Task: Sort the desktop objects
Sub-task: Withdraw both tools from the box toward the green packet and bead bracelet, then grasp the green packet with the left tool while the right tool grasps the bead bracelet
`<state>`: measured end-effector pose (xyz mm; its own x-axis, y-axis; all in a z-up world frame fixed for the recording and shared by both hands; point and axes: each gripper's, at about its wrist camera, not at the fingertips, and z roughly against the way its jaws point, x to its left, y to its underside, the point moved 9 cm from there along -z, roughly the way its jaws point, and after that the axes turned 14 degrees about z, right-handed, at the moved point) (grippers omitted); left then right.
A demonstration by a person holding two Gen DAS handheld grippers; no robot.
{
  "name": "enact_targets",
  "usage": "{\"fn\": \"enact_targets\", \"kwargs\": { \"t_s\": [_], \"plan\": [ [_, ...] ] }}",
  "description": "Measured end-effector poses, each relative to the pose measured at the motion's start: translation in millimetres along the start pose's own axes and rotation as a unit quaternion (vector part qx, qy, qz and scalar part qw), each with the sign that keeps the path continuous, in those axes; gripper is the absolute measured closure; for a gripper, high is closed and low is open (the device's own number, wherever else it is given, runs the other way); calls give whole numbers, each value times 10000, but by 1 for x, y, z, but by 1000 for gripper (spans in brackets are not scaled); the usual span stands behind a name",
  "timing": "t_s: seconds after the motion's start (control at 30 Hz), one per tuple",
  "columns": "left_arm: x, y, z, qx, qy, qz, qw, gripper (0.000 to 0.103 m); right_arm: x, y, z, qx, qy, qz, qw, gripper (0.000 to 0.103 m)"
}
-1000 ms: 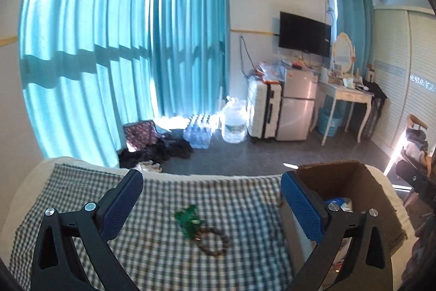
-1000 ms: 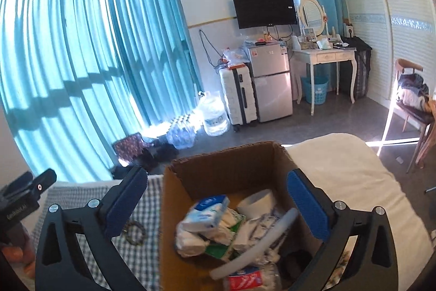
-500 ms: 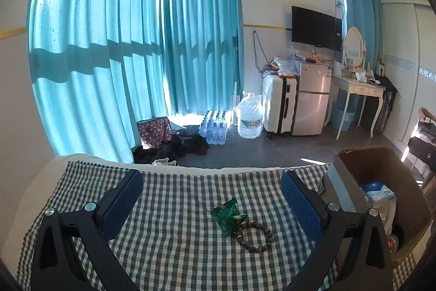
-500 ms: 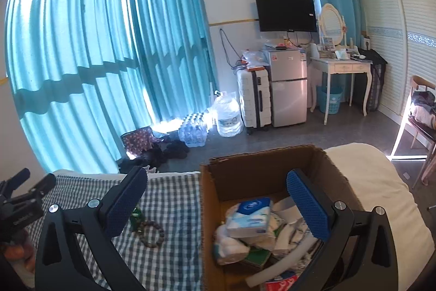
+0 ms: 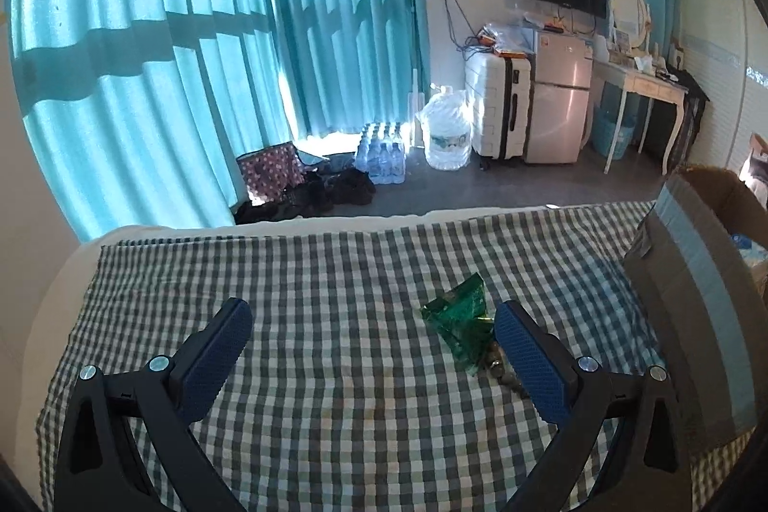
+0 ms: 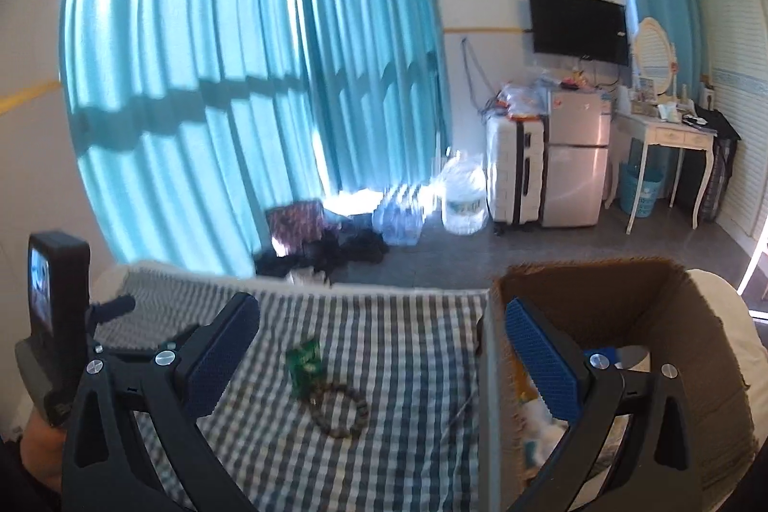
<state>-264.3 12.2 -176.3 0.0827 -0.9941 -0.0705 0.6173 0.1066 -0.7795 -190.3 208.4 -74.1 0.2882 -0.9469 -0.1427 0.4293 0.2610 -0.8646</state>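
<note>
Surface: a checked cloth [image 5: 336, 296] in green and white covers a bed or table with a pale rounded edge.
Left gripper [image 5: 372, 337]: hovers low over the cloth, its two blue-padded fingers spread wide with nothing between them.
Right gripper [image 6: 381, 341]: also held above the cloth, jaws wide apart and empty; its right finger sits in front of the box wall in this view.
Green wrapper [image 5: 460, 322]: a crumpled shiny green packet lying on the cloth, just inside the left gripper's right finger; in the right wrist view it lies between the two fingers, further away.
Bead bracelet [image 6: 338, 411]: a ring of brown beads flat on the cloth, touching the near end of the wrapper. In the left wrist view only a few beads show, the others hidden behind the right finger.
Cardboard box [image 6: 696, 349]: open-topped, standing on the right side of the cloth, near the wrapper and bracelet. Inside are white and blue packets, blurred and hard to tell apart.
Person: a hand [image 6: 38, 445] at the lower left edge of the right wrist view grips the other tool's handle, which carries a small screen.
Room behind: teal curtains [image 5: 216, 32], a white suitcase [image 5: 499, 104], a small fridge [image 5: 559, 109], a big water jug [image 5: 446, 135].
</note>
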Motion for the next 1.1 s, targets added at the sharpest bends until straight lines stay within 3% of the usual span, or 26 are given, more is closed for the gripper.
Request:
{"fn": "enact_targets", "kwargs": {
  "t_s": [0.13, 0.27, 0.47, 0.77, 1.0, 1.03, 1.1],
  "plan": [
    [-6, 15, -23, 141, 43, -314, 9994, 0, 25, 23, -32, 489, -81, 519, 9974, 0],
    [-6, 19, -51, 384, 207, -99, 9990, 0, 39, 43, -63, 803, -191, 786, 9935, 0],
    [-5, 26, -97, 883, 431, 357, 9945, 0, 47, 77, -109, 1337, -296, 665, 9883, 0],
    [-43, 33, -129, 1183, 973, 93, 9882, 0, 75, 124, -153, 2048, -468, 580, 9760, 0],
    [-38, 50, -171, 1846, 794, 187, 9794, 0, 90, 145, -170, 2245, -511, 851, 9694, 0],
    [-32, 52, -172, 1840, 745, 265, 9797, 2, 87, 149, -172, 2284, -470, 839, 9688, 0],
    [-23, 52, -171, 1796, 627, 315, 9812, 21, 80, 152, -178, 2326, -429, 659, 9694, 0]
  ]
}}
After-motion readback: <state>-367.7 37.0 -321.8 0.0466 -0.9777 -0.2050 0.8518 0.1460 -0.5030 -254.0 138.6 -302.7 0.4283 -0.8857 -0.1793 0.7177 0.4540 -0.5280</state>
